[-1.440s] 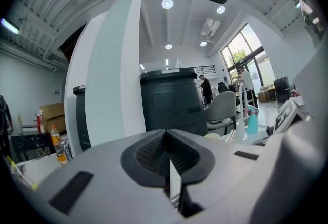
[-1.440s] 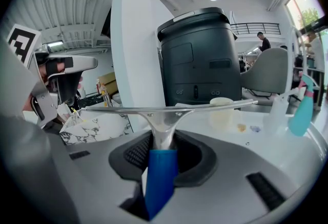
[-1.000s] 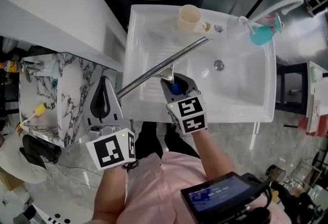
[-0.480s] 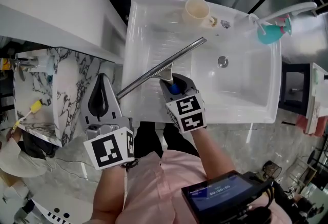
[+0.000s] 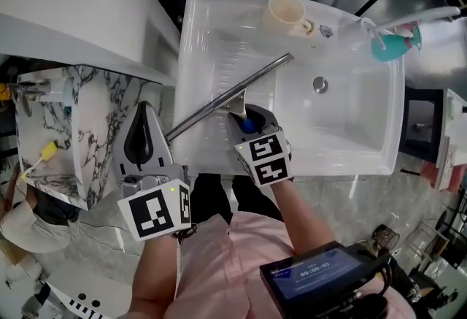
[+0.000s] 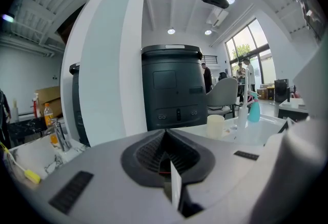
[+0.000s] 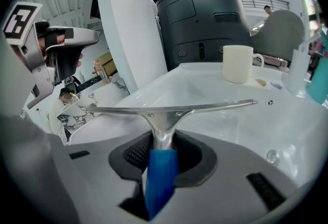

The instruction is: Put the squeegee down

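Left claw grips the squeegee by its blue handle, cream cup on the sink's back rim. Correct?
No. It is the right claw that grips the squeegee by its blue handle, as the right gripper view shows. The left claw is shut on nothing. The cream cup does stand on the back rim of the sink.

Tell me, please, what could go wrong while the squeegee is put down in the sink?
1. The squeegee, gripped by its blue handle in the right gripper, has one blade end over the left rim of the sink. It could catch there and land tilted.
2. The other blade end points toward the cup on the back rim. A swing might knock it.
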